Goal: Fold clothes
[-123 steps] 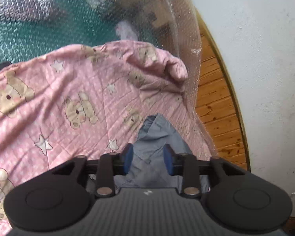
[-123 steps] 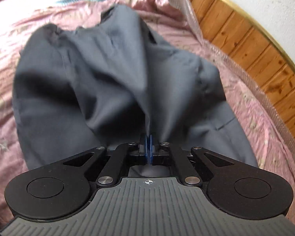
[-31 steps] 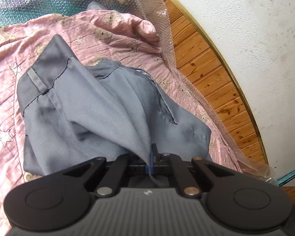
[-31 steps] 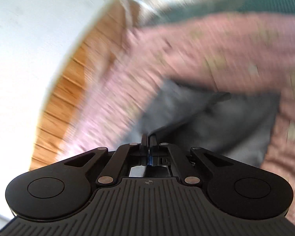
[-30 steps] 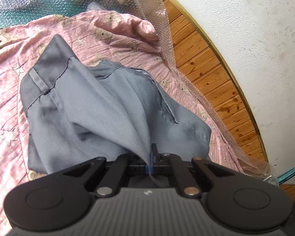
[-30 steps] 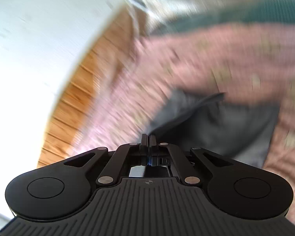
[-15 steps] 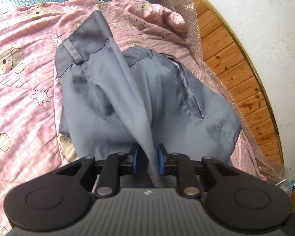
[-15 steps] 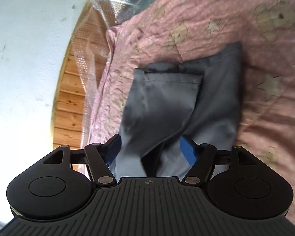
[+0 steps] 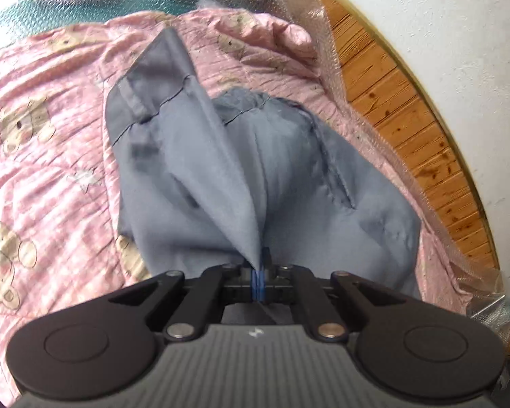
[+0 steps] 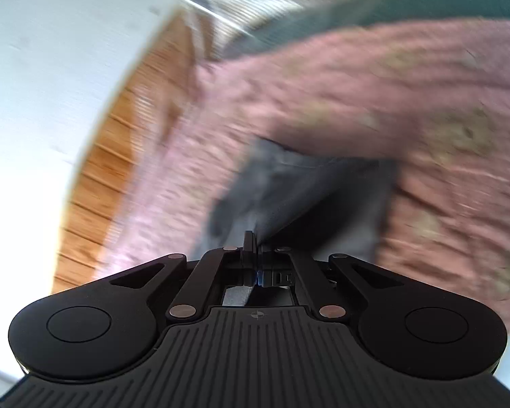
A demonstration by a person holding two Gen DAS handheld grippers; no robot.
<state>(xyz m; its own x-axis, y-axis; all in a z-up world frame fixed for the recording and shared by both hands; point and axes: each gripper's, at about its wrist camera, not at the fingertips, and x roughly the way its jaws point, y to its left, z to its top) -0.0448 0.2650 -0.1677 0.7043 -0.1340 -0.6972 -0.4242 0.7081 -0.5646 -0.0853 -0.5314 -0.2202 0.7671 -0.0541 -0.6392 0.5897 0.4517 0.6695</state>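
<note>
Grey trousers [image 9: 221, 176] lie bunched on a pink quilt with teddy bears [image 9: 40, 170]. In the left wrist view a ridge of the grey cloth rises into my left gripper [image 9: 260, 272], which is shut on it; the waistband with a belt loop points to the far left. The right wrist view is blurred by motion. There my right gripper [image 10: 253, 251] is shut on an edge of the same grey trousers [image 10: 309, 197], which spread ahead of it over the quilt [image 10: 374, 102].
Bubble wrap [image 9: 323, 34] hangs along the bed's far edge. A wooden headboard [image 9: 418, 129] and a white wall [image 9: 459, 34] lie to the right in the left wrist view, and to the left in the right wrist view. Teal bedding [image 10: 425, 3] lies beyond the quilt.
Both grippers stood open around the grey cloth half a second ago and have now shut on it. The right gripper is swinging, so its view has blurred.
</note>
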